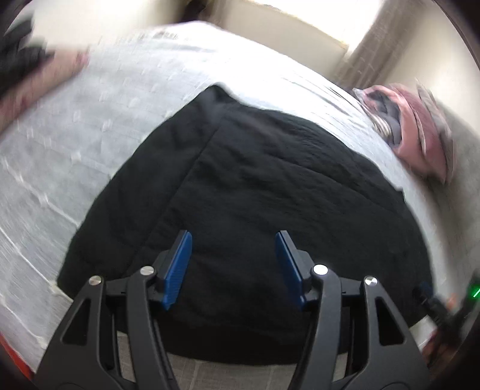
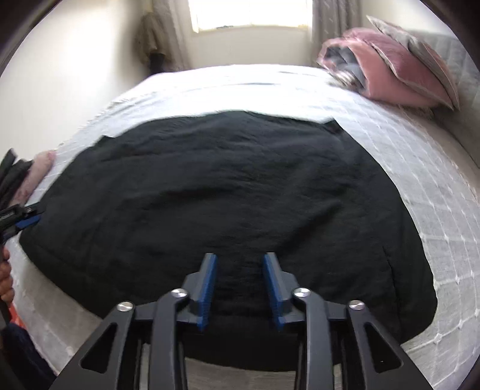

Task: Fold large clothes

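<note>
A large black garment point(image 1: 255, 186) lies spread flat on a bed with a pale grey quilt point(image 1: 90, 135); it also fills the middle of the right wrist view point(image 2: 216, 192). My left gripper point(image 1: 234, 240) is open and empty, hovering above the garment's near part. My right gripper point(image 2: 240, 261) is open and empty above the garment's near edge. The left gripper shows at the far left of the right wrist view point(image 2: 27, 216), by the garment's left edge. The right gripper's body shows at the lower right of the left wrist view point(image 1: 444, 309).
Pink and grey pillows point(image 2: 390, 69) are piled at the bed's far right; they also show in the left wrist view point(image 1: 417, 129). A pink cushion point(image 2: 36, 171) and dark cloth point(image 1: 18, 60) lie at the left. A window point(image 2: 252, 13) with curtains is behind.
</note>
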{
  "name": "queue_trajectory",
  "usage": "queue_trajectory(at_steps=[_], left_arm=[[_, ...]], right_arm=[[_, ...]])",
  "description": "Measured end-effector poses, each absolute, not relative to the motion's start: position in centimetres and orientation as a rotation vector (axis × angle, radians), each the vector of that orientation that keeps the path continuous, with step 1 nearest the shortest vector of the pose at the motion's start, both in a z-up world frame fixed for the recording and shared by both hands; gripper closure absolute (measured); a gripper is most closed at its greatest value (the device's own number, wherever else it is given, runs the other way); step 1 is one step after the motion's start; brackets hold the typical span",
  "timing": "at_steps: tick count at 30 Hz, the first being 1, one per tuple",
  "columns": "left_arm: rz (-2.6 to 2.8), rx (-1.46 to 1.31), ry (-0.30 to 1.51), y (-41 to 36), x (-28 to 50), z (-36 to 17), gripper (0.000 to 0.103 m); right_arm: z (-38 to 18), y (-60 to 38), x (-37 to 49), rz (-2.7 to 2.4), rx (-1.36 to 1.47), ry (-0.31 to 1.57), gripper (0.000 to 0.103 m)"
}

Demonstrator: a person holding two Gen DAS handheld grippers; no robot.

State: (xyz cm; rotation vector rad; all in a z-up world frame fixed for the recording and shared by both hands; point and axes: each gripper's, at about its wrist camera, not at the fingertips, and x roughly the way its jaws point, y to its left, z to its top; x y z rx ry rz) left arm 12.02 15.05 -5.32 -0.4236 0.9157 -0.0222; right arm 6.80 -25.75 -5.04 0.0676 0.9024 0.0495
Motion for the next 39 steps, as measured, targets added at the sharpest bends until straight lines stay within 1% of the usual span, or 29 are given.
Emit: queue_trajectory(at_steps=[3, 5, 8, 11, 12, 13, 15, 18, 21, 24, 26, 28, 30, 31, 36, 39], left_arm=[[-0.024, -0.538, 0.895, 17.2, 12.4, -5.2, 0.044], [-0.058, -0.527, 0.887, 17.1, 13.1, -4.3, 0.044], [-0.164, -0.473, 0.894, 14.6, 14.7, -2.8, 0.043], [-0.248, -0.36, 0.913, 9.8, 16.7, -1.9, 0.043], [-0.273, -0.308, 0.921, 8.0, 17.4, -1.8, 0.043], [-0.287, -0.268, 0.927, 6.7, 18.2, -1.8, 0.043], [-0.308, -0.187, 0.933, 4.4, 20.0, -2.4, 0.043], [-0.31, -0.15, 0.953, 3.7, 22.6, -3.6, 0.043], [-0.259, -0.218, 0.967, 6.1, 25.4, -4.8, 0.043], [-0.235, -0.309, 0.984, 9.5, 27.7, -6.4, 0.043], [-0.211, -0.376, 0.964, 12.0, 28.4, -6.9, 0.043], [-0.207, -0.444, 0.945, 13.9, 28.8, -7.1, 0.043], [-0.199, -0.484, 0.936, 15.2, 28.9, -7.4, 0.043], [-0.19, -0.486, 0.932, 15.5, 28.9, -7.4, 0.043], [-0.13, -0.49, 0.922, 17.1, 28.5, -7.4, 0.043], [-0.115, -0.53, 0.92, 18.2, 28.2, -7.6, 0.043]], right_arm=[[-4.8, -29.5, 7.2, 0.001, 0.169, 0.898, 0.063], [-4.2, -31.2, 7.7, -0.001, 0.236, 0.881, 0.063], [-3.6, -31.2, 9.3, 0.002, 0.291, 0.858, 0.063], [-3.1, -27.0, 11.8, 0.078, 0.233, 0.859, 0.062], [-2.9, -24.5, 12.8, 0.113, 0.183, 0.857, 0.059], [-2.8, -22.7, 13.8, 0.143, 0.144, 0.856, 0.052], [-2.6, -19.1, 15.7, 0.198, 0.065, 0.851, 0.047], [-2.8, -15.7, 18.3, 0.248, -0.009, 0.842, 0.045], [-4.5, -15.4, 21.3, 0.222, -0.022, 0.875, 0.045], [-6.3, -17.3, 24.0, 0.2, 0.065, 0.923, 0.045], [-6.2, -19.8, 24.7, 0.187, 0.144, 0.923, 0.045], [-6.1, -21.8, 25.0, 0.126, 0.147, 0.918, 0.045], [-6.6, -24.4, 25.4, 0.025, 0.133, 0.93, 0.044], [-7.0, -26.3, 25.5, 0.008, 0.169, 0.937, 0.043], [-7.7, -34.0, 24.3, -0.108, 0.31, 0.934, 0.043], [-7.9, -37.0, 23.3, -0.224, 0.339, 0.942, 0.043]])
